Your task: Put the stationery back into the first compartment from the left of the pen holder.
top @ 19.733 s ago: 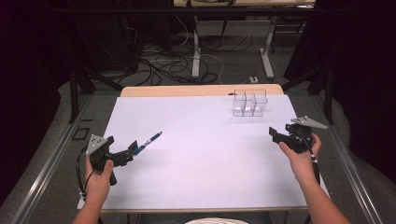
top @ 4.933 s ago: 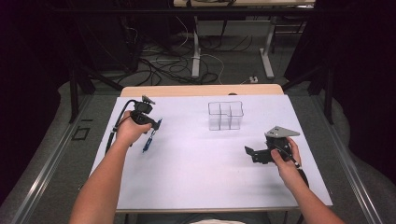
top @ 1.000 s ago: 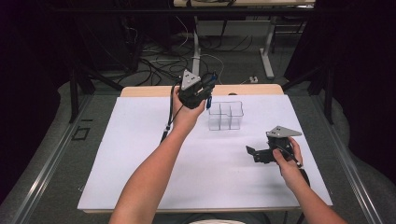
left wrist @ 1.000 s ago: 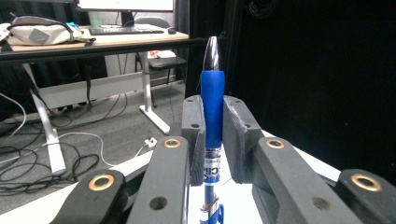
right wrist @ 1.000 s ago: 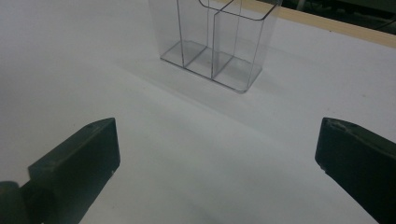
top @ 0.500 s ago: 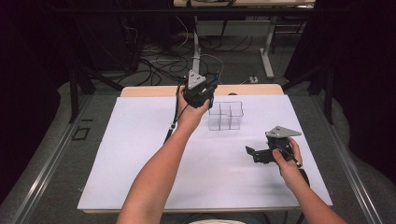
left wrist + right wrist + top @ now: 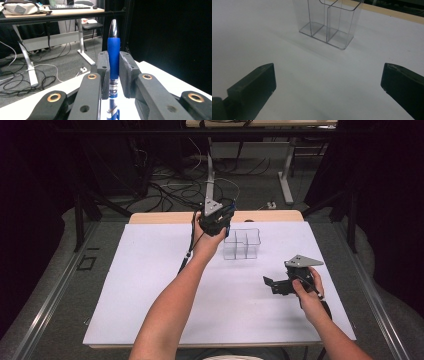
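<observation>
Blue pen clamped upright between left gripper pads, clear in left gripper view; high view hides it behind left gripper, at back-left edge of clear organizer. Right gripper open over white table. Since a second ago, left gripper sits slightly lower, nearer organizer.

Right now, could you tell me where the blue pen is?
The blue pen is clamped between the left gripper's jaws, held up at the table's far edge, just left of the clear divided holder in the high view.
</observation>
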`<move>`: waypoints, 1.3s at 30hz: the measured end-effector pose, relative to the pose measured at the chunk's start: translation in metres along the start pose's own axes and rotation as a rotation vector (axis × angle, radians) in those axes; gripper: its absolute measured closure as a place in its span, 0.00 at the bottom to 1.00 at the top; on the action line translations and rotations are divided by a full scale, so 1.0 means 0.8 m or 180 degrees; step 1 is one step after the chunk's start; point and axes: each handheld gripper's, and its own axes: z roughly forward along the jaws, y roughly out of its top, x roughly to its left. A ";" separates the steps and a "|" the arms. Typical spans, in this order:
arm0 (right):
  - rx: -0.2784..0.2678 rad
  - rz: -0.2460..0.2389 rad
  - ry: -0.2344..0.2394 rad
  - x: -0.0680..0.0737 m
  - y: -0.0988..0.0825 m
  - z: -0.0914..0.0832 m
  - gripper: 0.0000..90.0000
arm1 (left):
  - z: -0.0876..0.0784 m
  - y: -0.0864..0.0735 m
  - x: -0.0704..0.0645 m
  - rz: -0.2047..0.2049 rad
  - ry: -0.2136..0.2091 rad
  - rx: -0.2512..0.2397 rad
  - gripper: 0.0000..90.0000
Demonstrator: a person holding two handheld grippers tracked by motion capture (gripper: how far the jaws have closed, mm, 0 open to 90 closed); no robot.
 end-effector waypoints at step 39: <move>-0.0016 -0.0035 -0.0010 -0.001 0.000 0.001 0.00 | -0.038 -0.001 0.017 -0.0085 -0.0003 0.0254 0.52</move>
